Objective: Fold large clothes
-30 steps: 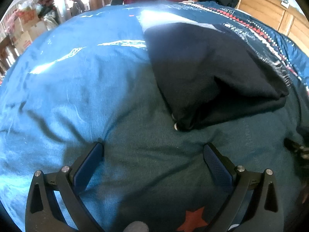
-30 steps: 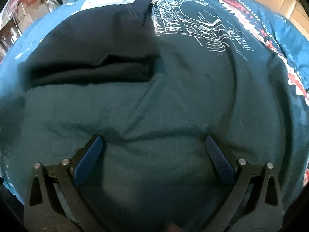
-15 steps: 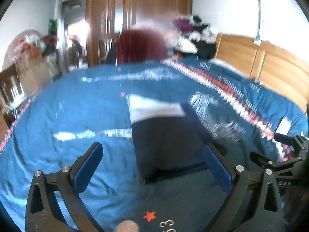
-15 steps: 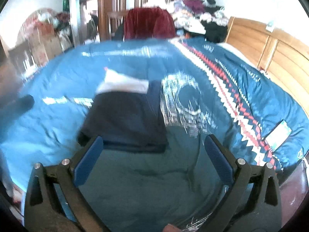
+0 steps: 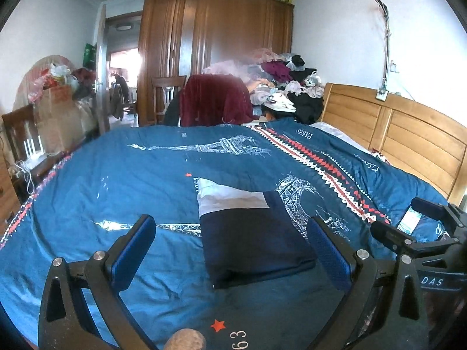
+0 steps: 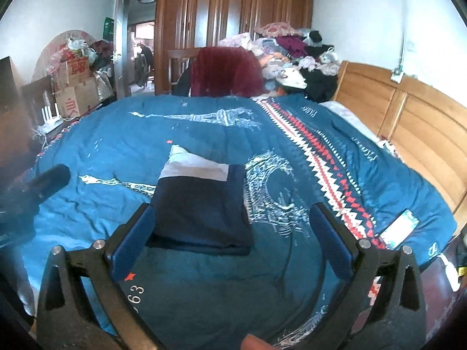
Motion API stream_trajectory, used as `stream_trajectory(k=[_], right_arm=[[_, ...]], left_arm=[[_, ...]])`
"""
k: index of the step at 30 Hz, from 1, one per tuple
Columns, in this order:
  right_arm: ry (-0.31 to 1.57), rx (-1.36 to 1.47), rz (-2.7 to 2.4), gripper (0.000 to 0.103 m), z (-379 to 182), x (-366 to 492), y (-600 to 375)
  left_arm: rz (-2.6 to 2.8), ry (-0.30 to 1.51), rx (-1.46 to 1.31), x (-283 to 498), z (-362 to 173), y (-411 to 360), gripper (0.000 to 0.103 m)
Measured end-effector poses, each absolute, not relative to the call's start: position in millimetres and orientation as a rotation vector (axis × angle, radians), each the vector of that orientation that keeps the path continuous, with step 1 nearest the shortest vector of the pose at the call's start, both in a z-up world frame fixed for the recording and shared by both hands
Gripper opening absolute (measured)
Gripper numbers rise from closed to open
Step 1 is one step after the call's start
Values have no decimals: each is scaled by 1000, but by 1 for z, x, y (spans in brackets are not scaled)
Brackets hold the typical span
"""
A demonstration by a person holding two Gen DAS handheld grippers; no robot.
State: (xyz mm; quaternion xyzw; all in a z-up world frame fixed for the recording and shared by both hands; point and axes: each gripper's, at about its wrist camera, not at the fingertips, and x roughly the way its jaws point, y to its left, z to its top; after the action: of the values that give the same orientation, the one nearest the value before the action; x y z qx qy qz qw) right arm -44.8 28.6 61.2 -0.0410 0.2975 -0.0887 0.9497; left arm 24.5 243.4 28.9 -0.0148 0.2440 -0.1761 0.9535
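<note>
Left gripper (image 5: 230, 250) and right gripper (image 6: 230, 239) side by side above the blue printed quilt (image 5: 116, 175), jaws wide apart (both empty), folded navy-and-white rectangular garment (image 5: 248, 236) lying flat ahead.

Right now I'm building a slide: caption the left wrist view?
Folded navy garment lies on the blue bedspread, open left gripper above.

Left gripper (image 6: 35, 192) blurred at left edge of right wrist view, jaw state unreadable there. Right gripper (image 5: 420, 227) cut off at right edge of left wrist view. Folded garment (image 5: 251, 242) near corner hidden behind blue pad (image 6: 131, 245). Clothes pile (image 5: 280, 87) items indistinct. Doorway (image 5: 122, 87) interior too small. Small card (image 6: 400, 229) print unreadable.
</note>
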Motion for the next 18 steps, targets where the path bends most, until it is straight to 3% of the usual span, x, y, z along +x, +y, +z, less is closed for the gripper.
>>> stream_trajectory(k=[5, 11, 18], right_arm=[[562, -98, -196, 103, 75, -52, 35], [464, -103, -192, 103, 95, -71, 47], [656, -28, -143, 103, 54, -41, 35]], left_arm=[[-330, 451, -21, 12, 42, 247, 103], [-238, 209, 9, -27, 78, 260, 103], [-279, 467, -13, 5, 40, 255, 103]])
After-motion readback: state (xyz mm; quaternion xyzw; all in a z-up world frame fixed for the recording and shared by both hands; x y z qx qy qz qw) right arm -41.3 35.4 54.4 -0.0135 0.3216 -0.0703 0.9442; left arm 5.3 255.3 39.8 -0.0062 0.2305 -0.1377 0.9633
